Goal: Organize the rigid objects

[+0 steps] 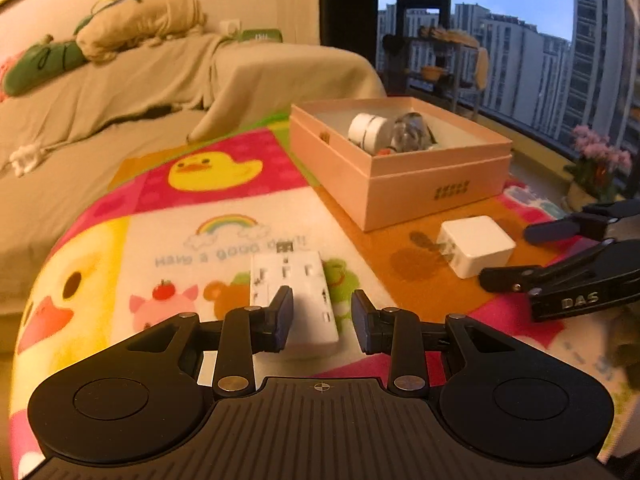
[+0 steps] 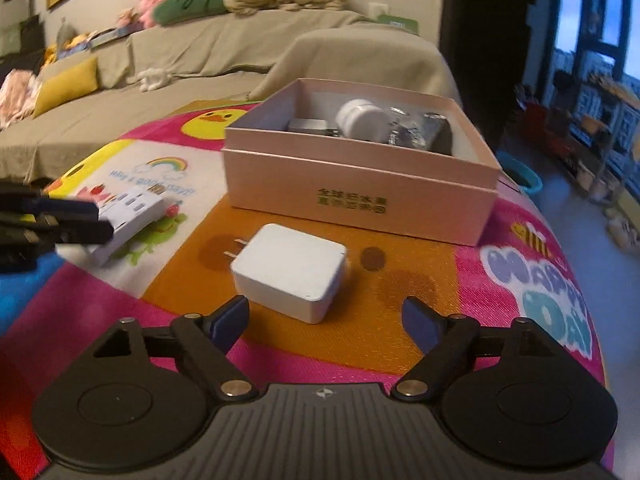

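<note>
A: Eyes on the flat white plastic multi-socket adapter [image 1: 294, 300], lying on the bright cartoon-print blanket [image 1: 192, 240]. The left gripper [image 1: 322, 320] has its fingers either side of the near end, narrowly parted.

B: Gripping it?

A: The left pad [image 1: 282, 318] is against its edge; the other pad stands clear of it. From the right wrist camera the dark fingers overlap the adapter [image 2: 132, 216], but I cannot tell a firm pinch.

B: And the other tool?

A: The right gripper [image 2: 326, 322] is spread wide, nothing between the pads. The white cube-shaped plug charger [image 2: 290, 274] sits at its twelve o'clock, just beyond the tips, prongs pointing to ten o'clock.

B: The box?

A: The pink open cardboard box [image 2: 360, 204] is further out at twelve, near the charger but apart. Inside: a white round plug [image 2: 360, 120] and a shiny clear object [image 2: 412, 132] side by side. A beige-covered sofa [image 2: 224, 60] is behind.
</note>
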Motion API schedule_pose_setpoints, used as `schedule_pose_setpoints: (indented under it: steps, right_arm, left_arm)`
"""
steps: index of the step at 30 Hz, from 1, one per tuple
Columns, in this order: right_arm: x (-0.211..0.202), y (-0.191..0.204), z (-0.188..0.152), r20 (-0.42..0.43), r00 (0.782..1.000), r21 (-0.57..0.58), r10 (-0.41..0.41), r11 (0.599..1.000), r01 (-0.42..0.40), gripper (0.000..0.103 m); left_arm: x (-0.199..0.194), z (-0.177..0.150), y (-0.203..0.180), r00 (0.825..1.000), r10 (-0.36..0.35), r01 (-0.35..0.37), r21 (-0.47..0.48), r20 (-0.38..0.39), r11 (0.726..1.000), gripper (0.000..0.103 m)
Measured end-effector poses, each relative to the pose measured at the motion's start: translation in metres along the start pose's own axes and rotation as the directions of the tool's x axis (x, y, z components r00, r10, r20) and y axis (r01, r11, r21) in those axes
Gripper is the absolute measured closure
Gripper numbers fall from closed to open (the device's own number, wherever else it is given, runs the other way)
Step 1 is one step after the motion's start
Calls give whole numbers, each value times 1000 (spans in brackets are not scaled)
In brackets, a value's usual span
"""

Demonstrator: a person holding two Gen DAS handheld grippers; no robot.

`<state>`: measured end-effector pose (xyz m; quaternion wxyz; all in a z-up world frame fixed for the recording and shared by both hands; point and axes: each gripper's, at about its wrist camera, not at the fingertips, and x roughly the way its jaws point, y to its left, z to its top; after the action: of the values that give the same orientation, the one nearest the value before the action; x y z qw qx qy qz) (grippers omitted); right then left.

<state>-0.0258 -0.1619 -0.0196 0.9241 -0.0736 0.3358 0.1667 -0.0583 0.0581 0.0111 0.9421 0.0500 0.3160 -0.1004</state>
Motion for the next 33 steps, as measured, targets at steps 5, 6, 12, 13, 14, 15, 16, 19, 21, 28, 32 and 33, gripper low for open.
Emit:
schedule_pose_setpoints:
  steps: [5,6,12,13,14,15,16,19,21,28,32,33]
  right_arm:
    - [1,-3,0,4,1000,28,17,999,-17,17]
    - [1,-2,0,5,1000,21,21,1000,-21,17]
    - [1,7,-1,8,1000,-19,19,1000,-19,16]
    - [1,6,-1,5,1000,-12,20,1000,-20,15]
    - [2,4,-1,2,1000,-5,22,1000,-22,15]
    - [2,4,-1,-1,1000,1,22,1000,-22,15]
    - [2,4,0,-3,1000,4,21,1000,-21,15]
    - [1,5,-2,3,1000,0,8,1000,-8,15]
    - [-2,5,-4,-4,999,0,34,999,-34,15]
    - [-20,15,-22,-10,991,-67,131,989,-131,14]
    - [-29,16,-34,20,985,-106,170,980,-167,14]
    - [-29,16,-35,23,985,-106,173,980,-170,14]
  left_arm:
    - [3,2,-6,997,-70,70,-17,-12,997,50]
    - [4,3,-7,997,-77,76,-20,-14,997,45]
    - [5,3,-9,995,-96,96,-34,-13,995,38]
    - [5,4,-8,995,-102,102,-45,-15,994,38]
    - [6,5,-7,994,-111,110,-56,-18,992,35]
    - [7,8,-6,991,-130,128,-65,-27,990,31]
    - [8,11,-6,987,-157,154,-71,-35,985,31]
    - [12,27,-11,959,-285,284,-53,-10,957,34]
    - [17,41,-22,949,-315,315,22,11,949,34]
    - [79,77,-43,862,-492,499,37,-121,866,35]
    - [93,69,-47,838,-509,522,16,-195,853,35]
    - [90,65,-48,835,-512,526,19,-203,850,35]
